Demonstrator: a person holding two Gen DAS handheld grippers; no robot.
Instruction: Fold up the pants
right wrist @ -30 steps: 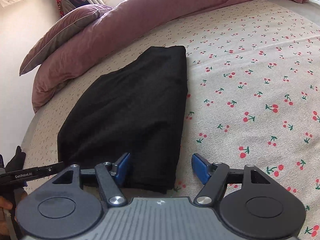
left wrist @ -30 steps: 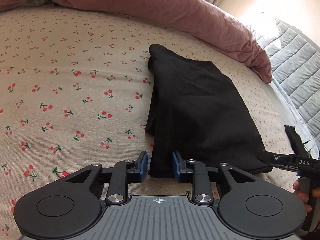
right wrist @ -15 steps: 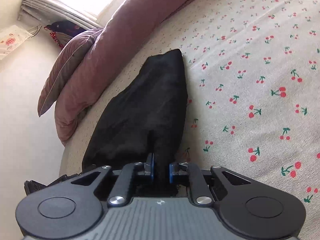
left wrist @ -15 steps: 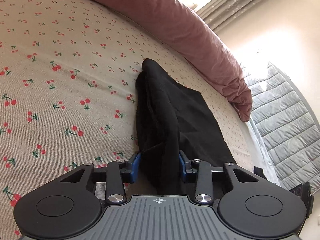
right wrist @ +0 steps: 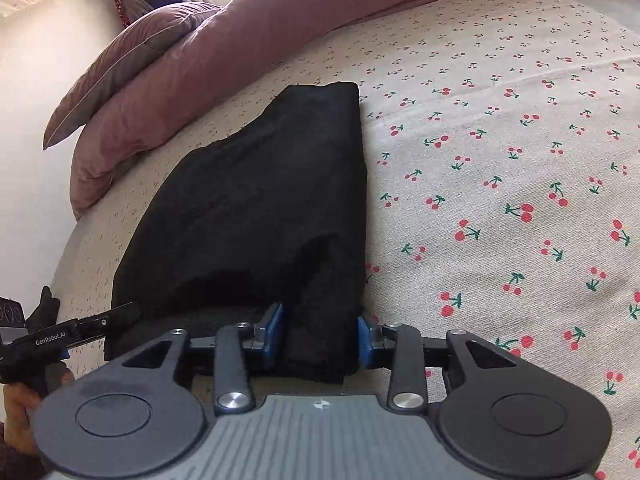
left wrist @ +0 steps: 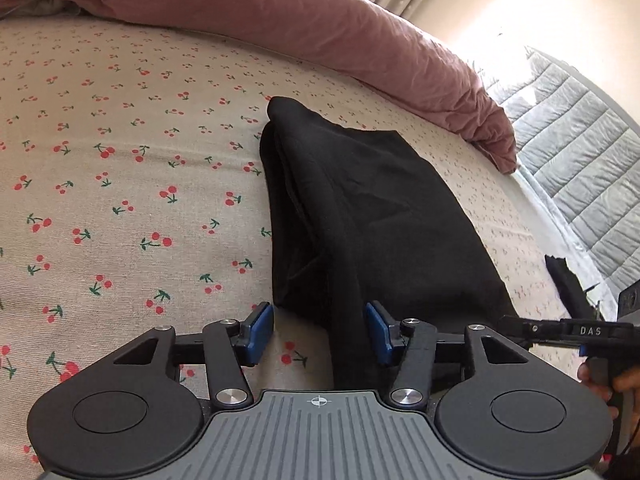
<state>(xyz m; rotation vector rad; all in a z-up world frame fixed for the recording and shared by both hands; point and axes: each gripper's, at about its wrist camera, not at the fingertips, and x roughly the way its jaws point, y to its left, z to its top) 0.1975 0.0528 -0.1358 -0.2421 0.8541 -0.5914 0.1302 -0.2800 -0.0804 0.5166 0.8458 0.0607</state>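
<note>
The black pants (left wrist: 360, 208) lie folded on the cherry-print bed sheet (left wrist: 120, 160); they also show in the right wrist view (right wrist: 264, 200). My left gripper (left wrist: 318, 334) is open, its blue pads either side of the near left corner of the pants, a fold of cloth running between them. My right gripper (right wrist: 320, 336) is open with its pads spread around the near right corner of the pants. Each gripper shows at the edge of the other's view: the right one (left wrist: 568, 330) and the left one (right wrist: 60, 336).
A mauve duvet (left wrist: 280, 16) and pillow (right wrist: 132, 56) lie along the far side of the bed. A grey quilted cover (left wrist: 568, 152) lies beyond the bed's right edge. A wall (right wrist: 24, 168) stands to the left of the bed.
Half a second ago both grippers were shut on the near edge of the pants and held it up. Now both are open and the pants lie lower on the bed.
</note>
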